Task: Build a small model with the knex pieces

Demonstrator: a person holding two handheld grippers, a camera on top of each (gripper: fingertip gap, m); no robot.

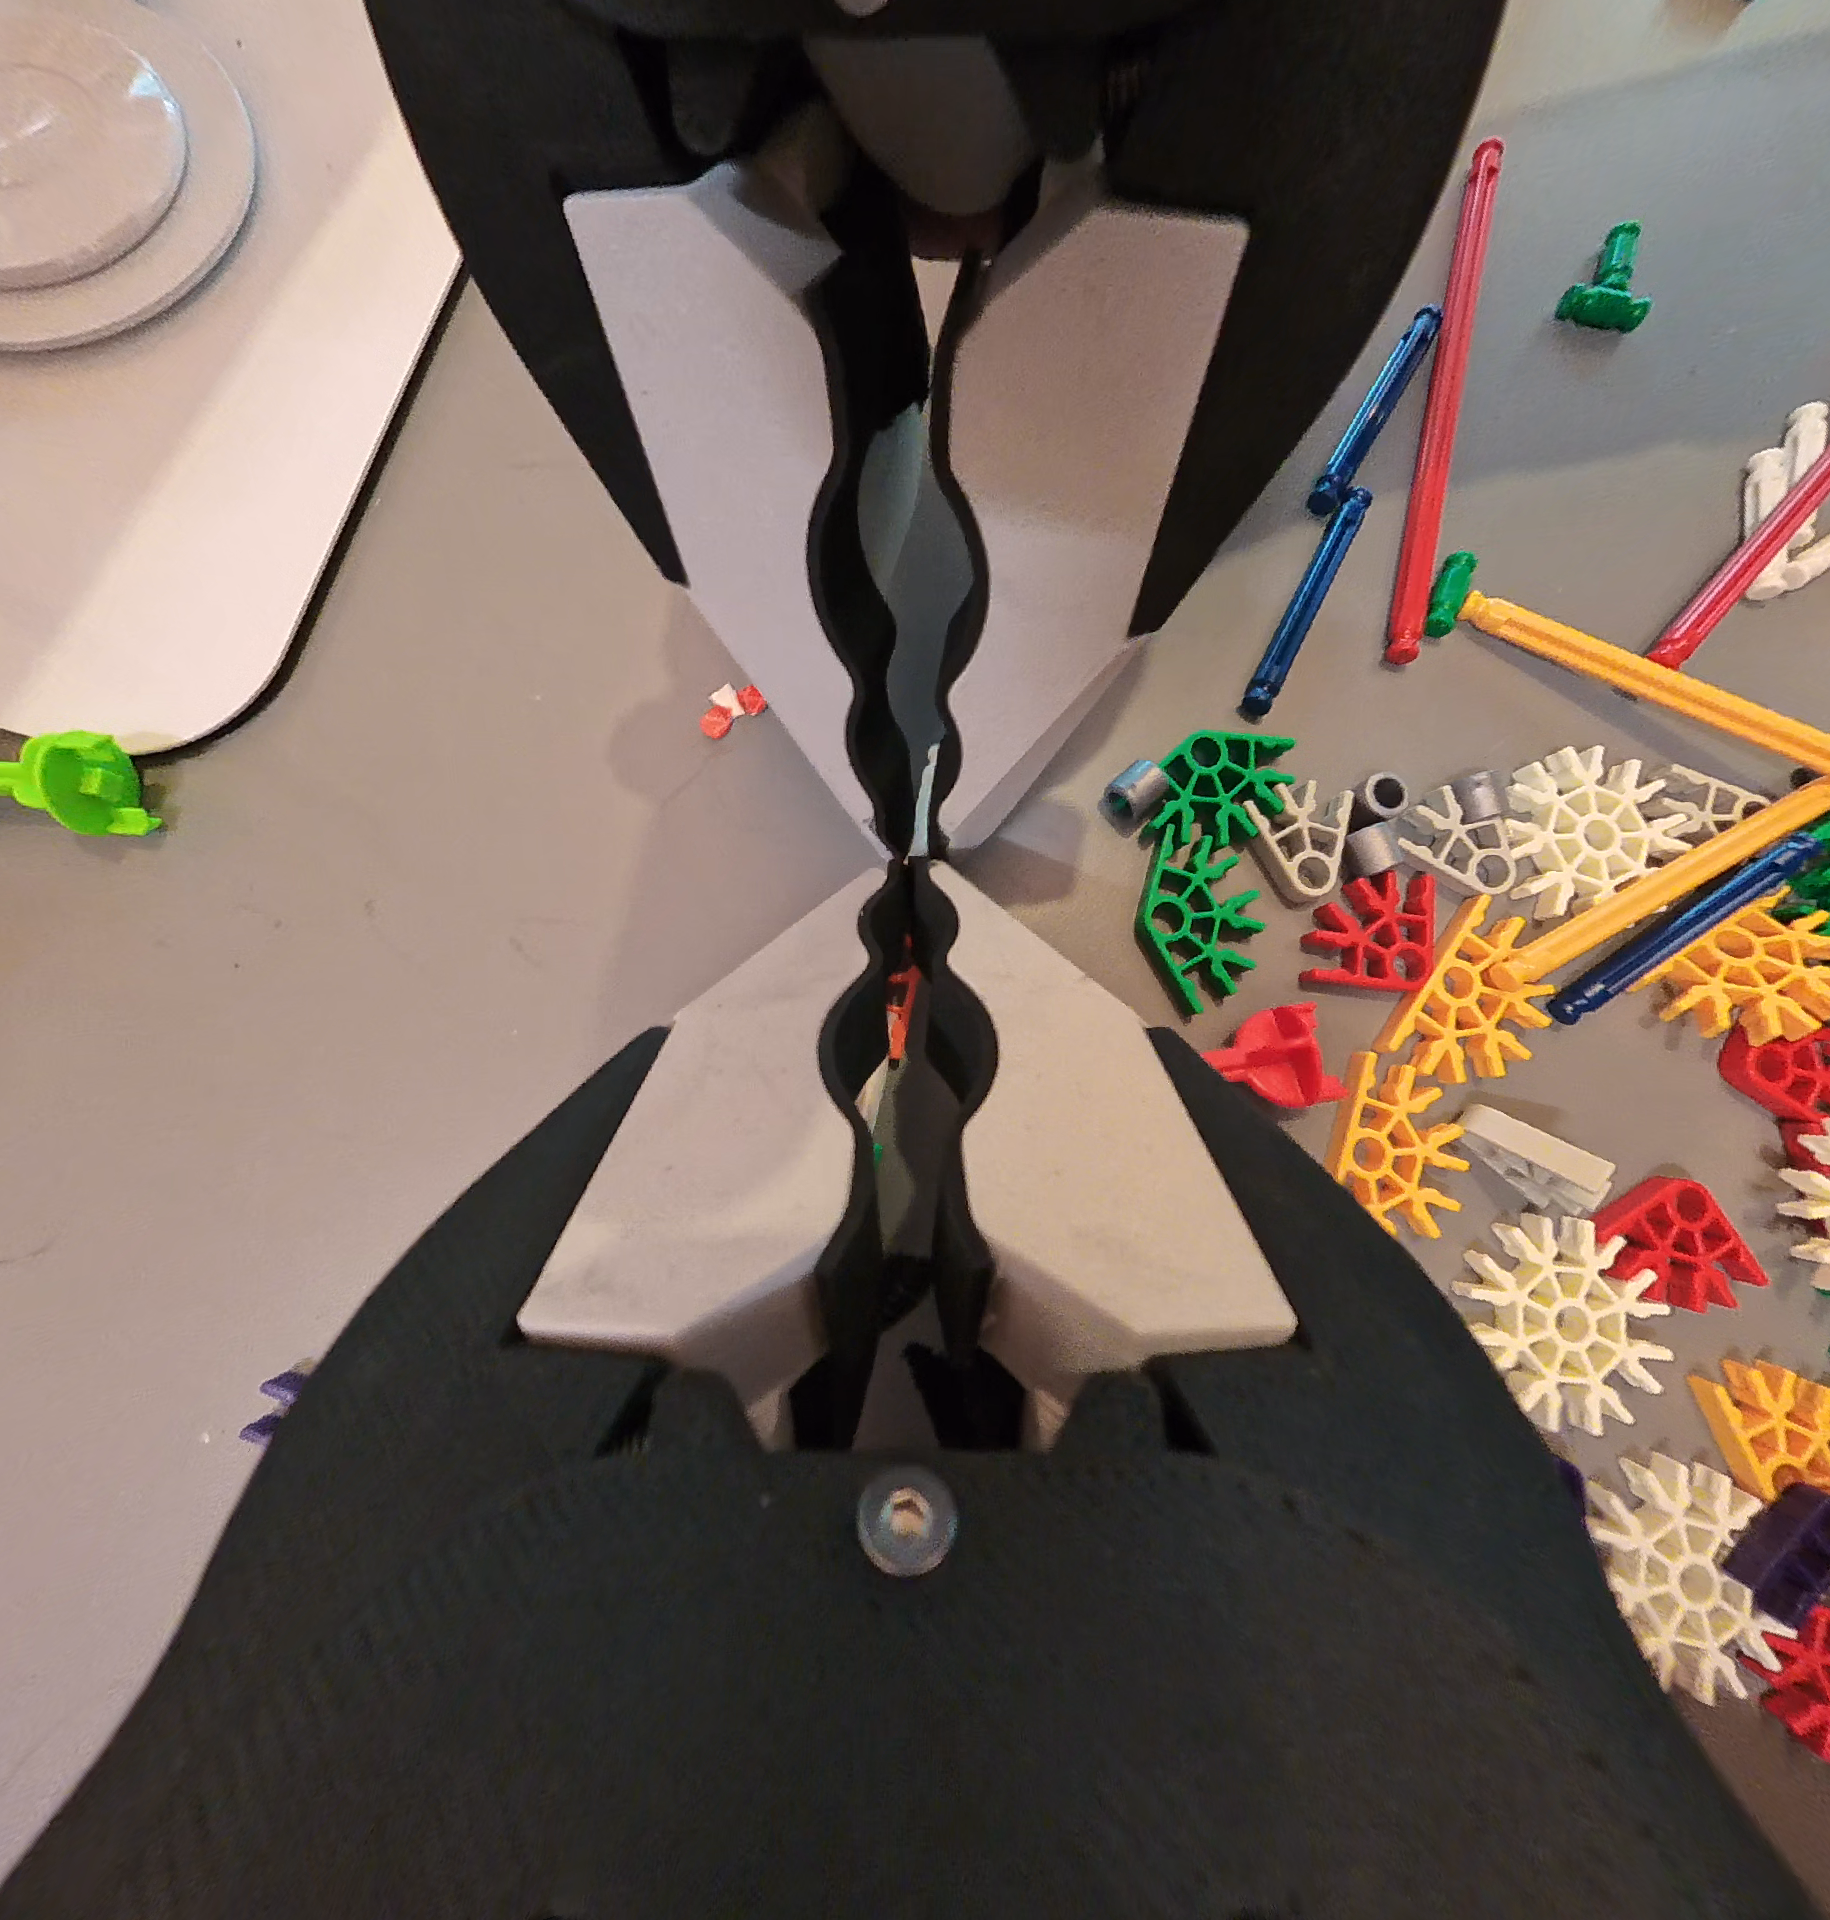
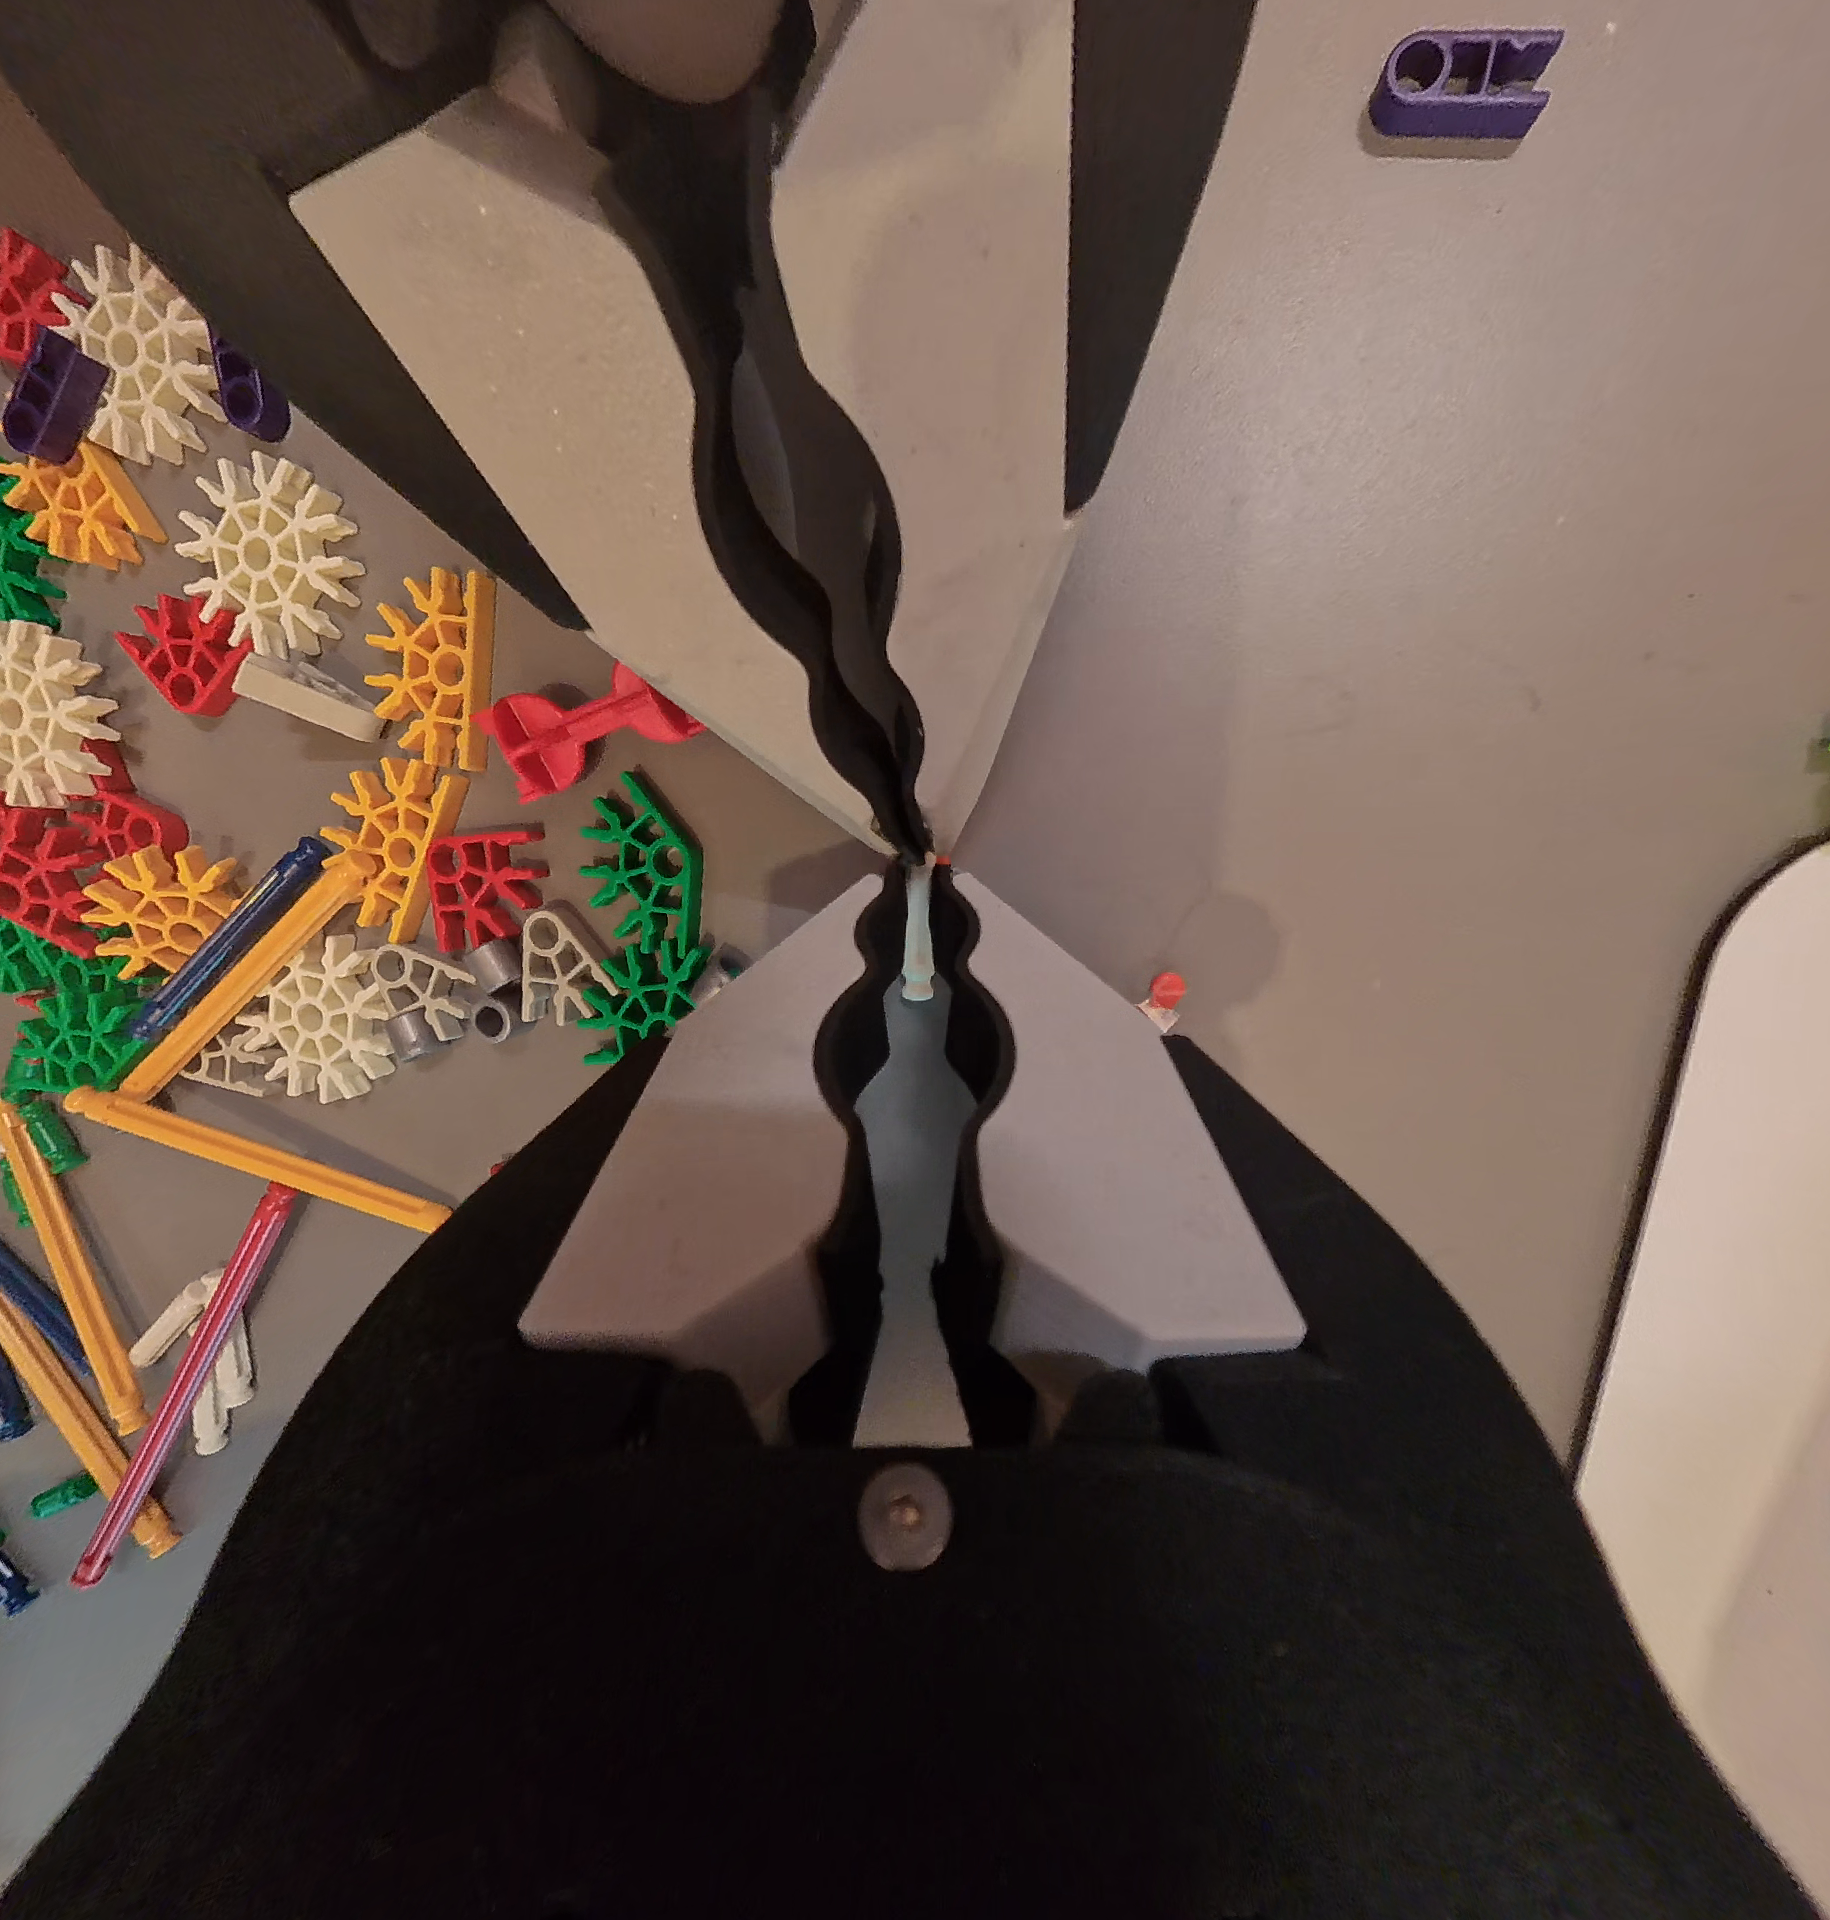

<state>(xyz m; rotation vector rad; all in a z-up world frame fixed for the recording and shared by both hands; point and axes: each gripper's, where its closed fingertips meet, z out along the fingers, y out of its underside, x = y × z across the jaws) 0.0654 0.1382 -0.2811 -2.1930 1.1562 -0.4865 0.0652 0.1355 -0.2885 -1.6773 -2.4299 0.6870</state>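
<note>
In the right wrist view a pale blue rod (image 2: 919,940) is seen pinched in the closed right claw (image 2: 916,868), tip to tip with the left claw (image 1: 911,883), where the left wrist view shows only an orange piece (image 1: 900,1003) clamped, beside the connector pile (image 1: 1576,997) on the grey bench (image 1: 423,987).

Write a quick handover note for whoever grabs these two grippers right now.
Left gripper: shut on a small orange plastic piece.
Right gripper: shut on a short pale blue plastic rod.
The two grippers meet tip to tip above the grey table; I cannot tell whether rod and piece are joined.
A loose pile of coloured plastic connectors and rods lies beside them. A lime green connector sits at the corner of the white board; a purple connector lies apart.
</note>
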